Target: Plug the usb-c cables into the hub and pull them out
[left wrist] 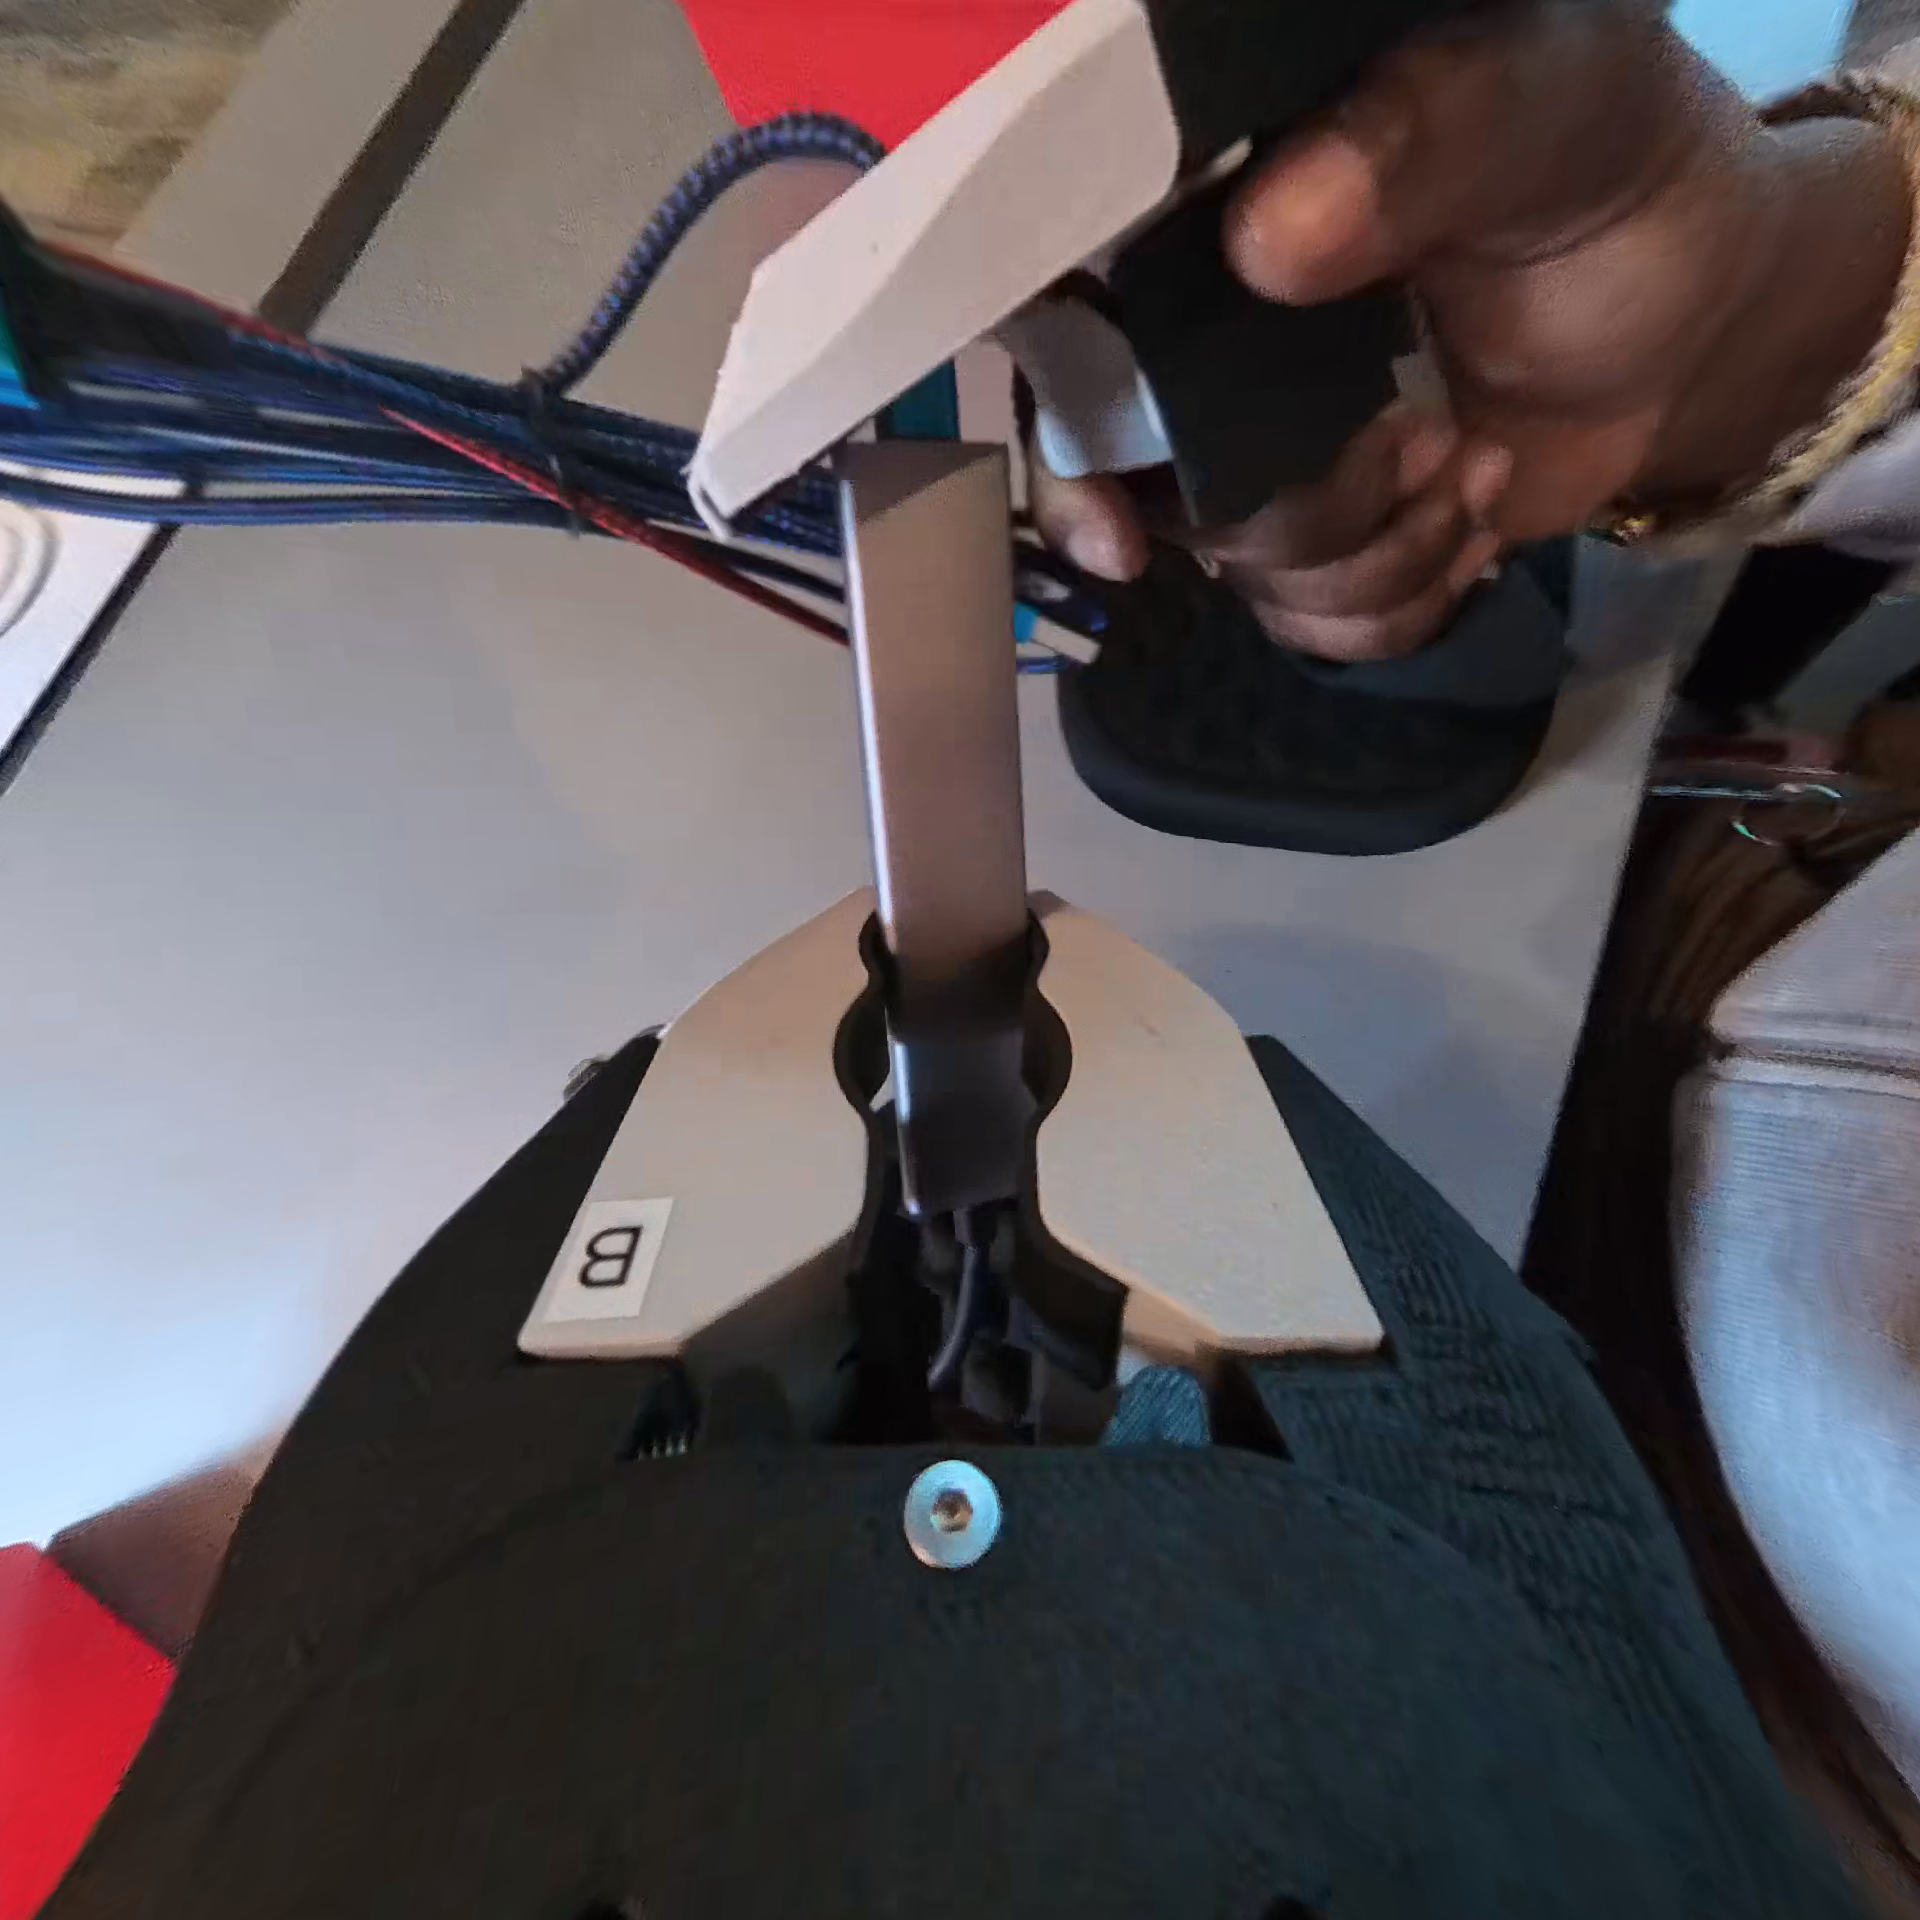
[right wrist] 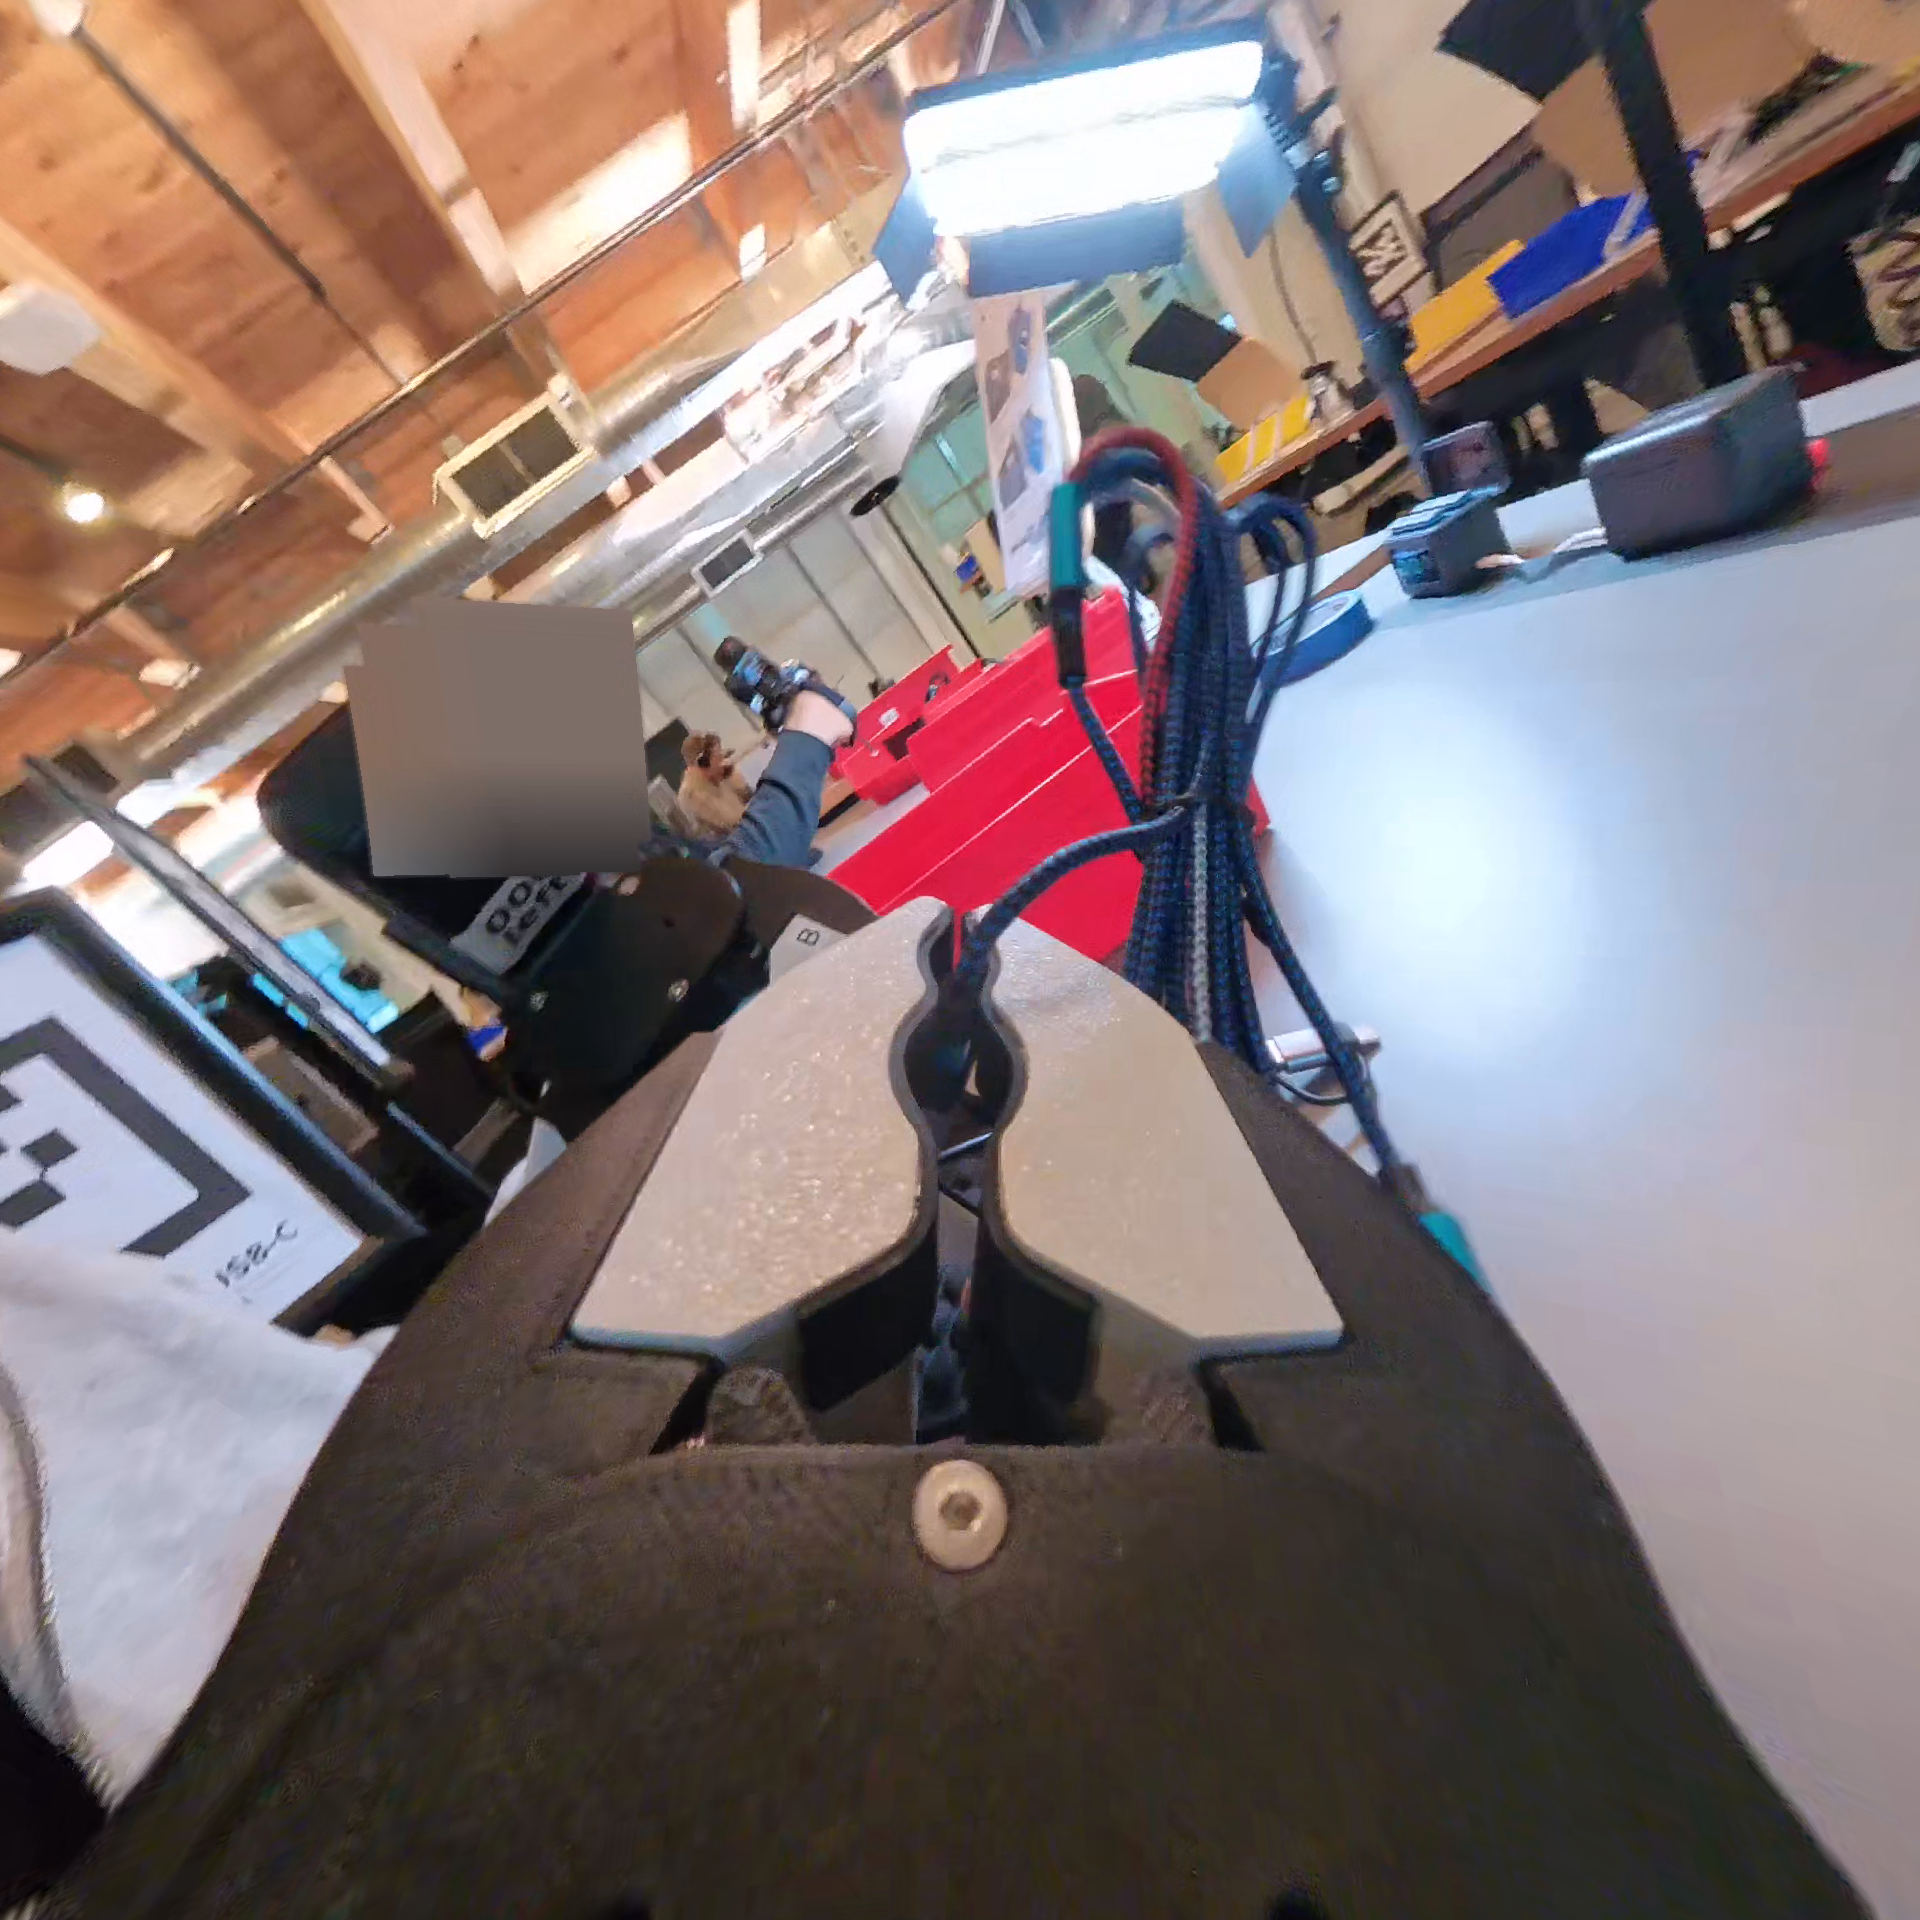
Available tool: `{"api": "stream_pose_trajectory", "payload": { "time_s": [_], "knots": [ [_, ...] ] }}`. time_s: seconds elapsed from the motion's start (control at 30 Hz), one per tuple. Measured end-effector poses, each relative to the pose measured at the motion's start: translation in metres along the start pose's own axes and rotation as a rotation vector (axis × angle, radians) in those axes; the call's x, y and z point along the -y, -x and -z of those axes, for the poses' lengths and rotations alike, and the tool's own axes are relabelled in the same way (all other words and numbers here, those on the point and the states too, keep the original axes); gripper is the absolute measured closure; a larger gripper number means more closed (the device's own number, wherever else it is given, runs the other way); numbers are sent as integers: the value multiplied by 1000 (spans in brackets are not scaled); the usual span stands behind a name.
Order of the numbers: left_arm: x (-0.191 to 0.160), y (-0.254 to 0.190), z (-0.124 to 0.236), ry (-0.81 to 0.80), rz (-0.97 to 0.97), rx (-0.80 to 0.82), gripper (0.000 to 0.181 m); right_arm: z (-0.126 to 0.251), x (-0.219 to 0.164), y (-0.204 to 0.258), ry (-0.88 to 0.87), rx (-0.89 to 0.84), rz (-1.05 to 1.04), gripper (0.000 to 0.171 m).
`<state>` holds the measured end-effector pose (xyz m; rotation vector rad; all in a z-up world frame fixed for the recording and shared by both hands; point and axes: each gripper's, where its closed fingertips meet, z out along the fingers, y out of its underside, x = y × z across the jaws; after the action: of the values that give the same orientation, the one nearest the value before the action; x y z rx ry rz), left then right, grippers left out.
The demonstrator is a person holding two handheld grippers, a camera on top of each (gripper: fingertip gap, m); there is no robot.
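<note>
In the left wrist view my left gripper (left wrist: 951, 935) is shut on the near end of a grey metal usb-c hub (left wrist: 935, 707), which sticks forward above the table (left wrist: 364, 779). A tied bundle of blue and red braided cables (left wrist: 312, 436) runs from the left to the hub's far end. My right gripper (left wrist: 727, 488), held by a hand (left wrist: 1455, 312), sits at that far end with its tips over the plugs. In the right wrist view my right gripper (right wrist: 961, 935) is shut on a blue braided cable (right wrist: 1049, 868) that leads to the bundle (right wrist: 1195, 831). The plug itself is hidden.
A black round pad (left wrist: 1299, 748) lies behind the hub. Red boxes (right wrist: 997, 769) stand past the cables, another (left wrist: 62, 1683) at lower left. A framed marker sheet (right wrist: 104, 1122) stands left. A blue tape roll (right wrist: 1330, 623) and dark boxes (right wrist: 1694, 468) sit far right. My right fingertips sit around 7 cm from my left ones.
</note>
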<state>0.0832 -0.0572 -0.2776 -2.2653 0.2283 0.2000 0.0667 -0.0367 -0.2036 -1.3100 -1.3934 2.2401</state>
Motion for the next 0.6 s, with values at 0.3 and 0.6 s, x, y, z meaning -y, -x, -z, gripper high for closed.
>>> {"api": "stream_pose_trajectory", "payload": {
  "time_s": [0.3,0.6],
  "knots": [
    [31,10,-19,-155,-11,223,157,-5,-8,-6,-22,-29,-89,167],
    [26,25,-22,-285,176,294,158,-1,-5,-16,-49,-44,-78,153]
  ]
}}
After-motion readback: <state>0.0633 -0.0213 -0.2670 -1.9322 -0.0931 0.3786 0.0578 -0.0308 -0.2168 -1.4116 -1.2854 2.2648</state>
